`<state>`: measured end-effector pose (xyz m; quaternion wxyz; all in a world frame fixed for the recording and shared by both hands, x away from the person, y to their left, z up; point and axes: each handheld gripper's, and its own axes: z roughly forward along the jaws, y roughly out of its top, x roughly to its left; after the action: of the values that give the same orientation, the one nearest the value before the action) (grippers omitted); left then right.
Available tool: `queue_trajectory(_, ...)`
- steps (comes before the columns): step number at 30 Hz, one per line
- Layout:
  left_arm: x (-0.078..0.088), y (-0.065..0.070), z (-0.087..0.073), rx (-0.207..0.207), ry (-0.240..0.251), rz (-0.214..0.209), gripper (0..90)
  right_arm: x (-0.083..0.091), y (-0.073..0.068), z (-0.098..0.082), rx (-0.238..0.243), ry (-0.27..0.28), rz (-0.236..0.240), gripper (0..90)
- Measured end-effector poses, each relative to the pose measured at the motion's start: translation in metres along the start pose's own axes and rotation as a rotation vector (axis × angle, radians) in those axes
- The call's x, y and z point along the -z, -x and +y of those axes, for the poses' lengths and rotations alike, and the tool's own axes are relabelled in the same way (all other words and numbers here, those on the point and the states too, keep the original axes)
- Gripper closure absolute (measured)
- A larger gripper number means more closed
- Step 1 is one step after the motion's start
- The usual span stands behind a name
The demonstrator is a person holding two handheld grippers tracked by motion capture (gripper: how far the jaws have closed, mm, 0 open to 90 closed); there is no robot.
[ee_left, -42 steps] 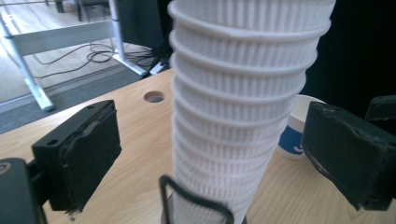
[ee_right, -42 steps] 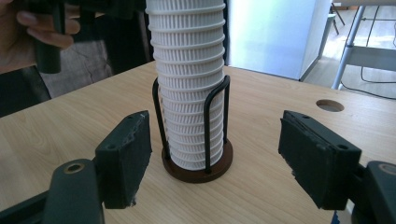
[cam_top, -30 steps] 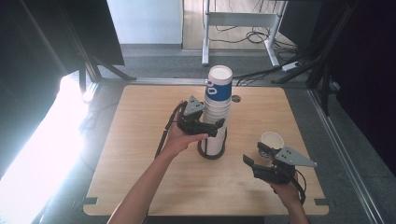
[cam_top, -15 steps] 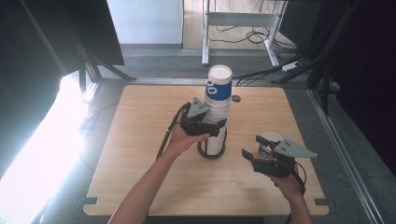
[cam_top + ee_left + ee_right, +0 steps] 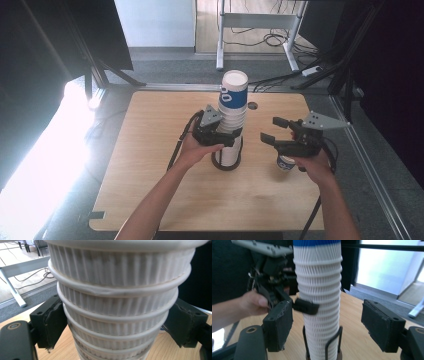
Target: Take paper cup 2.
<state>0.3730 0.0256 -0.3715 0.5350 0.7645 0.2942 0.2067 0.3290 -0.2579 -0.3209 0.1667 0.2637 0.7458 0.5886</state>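
A tall stack of white ribbed paper cups (image 5: pixel 234 100), the top one with a blue band, stands in a black wire holder (image 5: pixel 227 165) mid-table. My left gripper (image 5: pixel 227 139) is shut on the stack about halfway up. Its jaws have just been closing, and in the left gripper view both pads (image 5: pixel 53 322) press the ribbed cups (image 5: pixel 117 290). My right gripper (image 5: pixel 270 130) hangs open and empty to the right of the stack, its jaws pointing at it. The right gripper view shows the stack (image 5: pixel 318 277) beyond its own spread pads (image 5: pixel 279 325). A single cup (image 5: pixel 286 163) stands on the table under my right hand.
The wooden table (image 5: pixel 150 150) has a small round hole (image 5: pixel 252 106) behind the stack. Past the far edge a white desk frame (image 5: pixel 260 30) stands with cables on the floor. Strong light glares at the left.
My right gripper has risen from the single cup on the table and swung left toward the stack. The cup stayed on the table. My left hand has kept its place at the stack.
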Motion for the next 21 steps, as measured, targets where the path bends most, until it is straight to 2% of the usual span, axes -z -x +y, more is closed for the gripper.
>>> queue_trajectory(3, 0.0, 0.0, 0.0, 0.004, 0.0, 0.0, 12.7, -0.005, 0.003, 0.016, 0.016, -0.021, 0.01, 25.0)
queue_trajectory(9, 0.0, 0.001, 0.0, 0.004, 0.0, 0.002, 12.8, -0.019, 0.003, 0.041, 0.035, -0.027, 0.044, 24.4)
queue_trajectory(15, 0.0, 0.001, 0.0, 0.002, 0.0, 0.002, 12.8, -0.031, 0.005, 0.06, 0.033, -0.023, 0.079, 23.3)
queue_trajectory(21, 0.0, 0.001, 0.0, 0.007, 0.002, 0.001, 12.8, -0.044, 0.008, 0.072, 0.04, -0.023, 0.105, 22.5)
